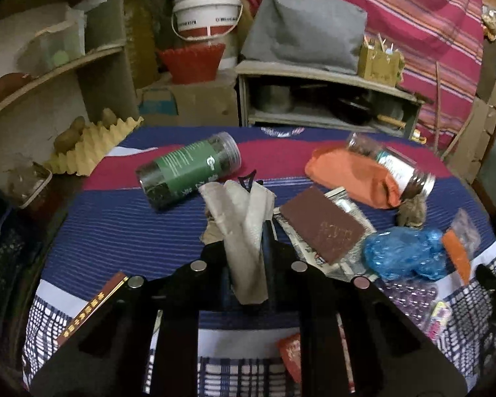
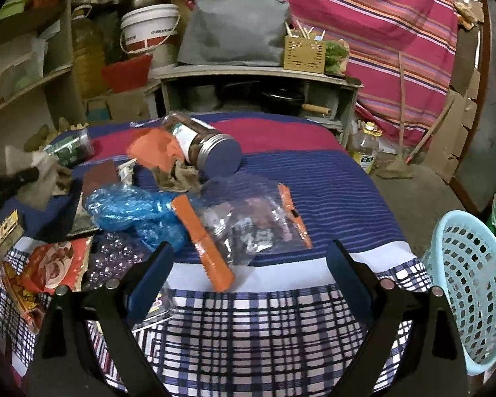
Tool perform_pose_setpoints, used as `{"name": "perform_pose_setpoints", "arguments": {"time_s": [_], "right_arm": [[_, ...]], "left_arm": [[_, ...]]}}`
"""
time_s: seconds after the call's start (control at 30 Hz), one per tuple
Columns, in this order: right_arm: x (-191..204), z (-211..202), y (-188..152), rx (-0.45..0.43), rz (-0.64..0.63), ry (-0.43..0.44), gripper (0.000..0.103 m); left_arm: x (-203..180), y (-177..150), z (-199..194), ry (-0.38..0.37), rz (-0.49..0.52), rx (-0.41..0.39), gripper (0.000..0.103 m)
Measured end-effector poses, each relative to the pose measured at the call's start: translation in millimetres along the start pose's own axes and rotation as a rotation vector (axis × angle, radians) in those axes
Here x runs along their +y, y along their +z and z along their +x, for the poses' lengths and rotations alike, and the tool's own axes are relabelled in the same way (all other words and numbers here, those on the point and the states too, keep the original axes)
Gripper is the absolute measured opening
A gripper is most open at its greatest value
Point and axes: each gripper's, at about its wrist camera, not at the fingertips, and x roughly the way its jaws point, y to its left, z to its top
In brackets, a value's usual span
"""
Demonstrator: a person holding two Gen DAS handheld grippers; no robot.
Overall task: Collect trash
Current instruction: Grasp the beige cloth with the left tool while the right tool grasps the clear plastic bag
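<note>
Nearest you, your left gripper is clenched on a crumpled grey paper towel, pinched low so its folds stand up between the fingers, ready to carry off. Your right gripper hangs released, jaws wide, just short of a clear zip bag with orange edges (probably the next pick). Right of those tongs, off the table edge, stands the pale blue basket; nothing shows inside it. Beyond both tongs lie two filled jars: the green-labelled jar and the metal-lidded jar.
</note>
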Motion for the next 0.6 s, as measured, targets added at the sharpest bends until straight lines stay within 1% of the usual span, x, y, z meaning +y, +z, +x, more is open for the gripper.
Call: {"name": "perform_pose_setpoints", "arguments": {"time_s": [0.17, 0.33, 0.4, 0.47, 0.5, 0.57, 0.6], "right_arm": [[10, 23, 2, 0.054, -0.035, -0.044, 0.091], [11, 35, 7, 0.071, -0.053, -0.048, 0.09], [9, 38, 8, 0.081, -0.05, -0.031, 0.078], [5, 41, 8, 0.098, -0.036, 0.006, 0.056], [4, 42, 8, 0.101, -0.03, 0.022, 0.052], [2, 40, 8, 0.097, -0.024, 0.047, 0.043], [1, 38, 8, 0.092, -0.027, 0.054, 0.041]], "left_arm": [[-8, -3, -18, -0.017, 0.014, -0.024, 0.015], [-23, -3, -25, -0.047, 0.045, -0.04, 0.015], [-28, -4, -25, -0.051, 0.054, -0.038, 0.015], [-30, -5, -24, -0.053, 0.062, -0.034, 0.015], [-32, -6, -23, -0.051, 0.066, -0.033, 0.015], [-32, -6, -23, -0.051, 0.068, -0.031, 0.015], [-33, -6, -23, -0.052, 0.068, -0.03, 0.015]]}}
